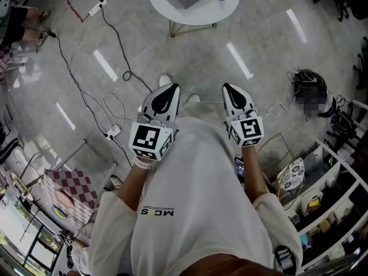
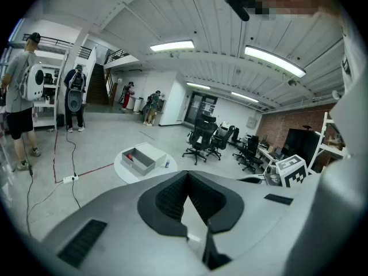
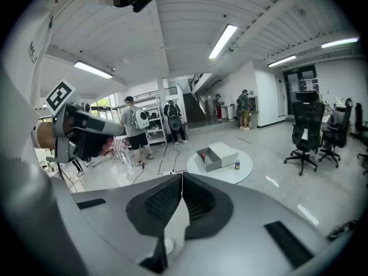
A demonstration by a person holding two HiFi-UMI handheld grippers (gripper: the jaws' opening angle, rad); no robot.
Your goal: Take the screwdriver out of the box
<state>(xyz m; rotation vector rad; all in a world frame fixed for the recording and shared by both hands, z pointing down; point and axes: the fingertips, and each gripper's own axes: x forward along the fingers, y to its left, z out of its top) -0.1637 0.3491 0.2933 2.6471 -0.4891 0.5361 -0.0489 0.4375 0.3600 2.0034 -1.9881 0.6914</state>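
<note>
- White shirt (image 1: pixel 190 200) fills the bottom of the head view. The left gripper (image 1: pixel 171 88) and right gripper (image 1: pixel 227 87) are held up just in front of it, each with its jaws pressed together on nothing.
- Well ahead stands a round white surface (image 1: pixel 224 7) carrying the open grey box (image 2: pixel 138 161). A red-handled item (image 2: pixel 130 156) at one end is probably the screwdriver (too small to be certain).
- No reach has begun, and the box lies far from both grippers.
- Cables (image 1: pixel 127 75) trail over the floor toward the surface and could catch a foot.
- A small bottle (image 3: pixel 236 165) beside the box could be toppled by a careless reach.
- Jaws left closed would only shove the tool.
</note>
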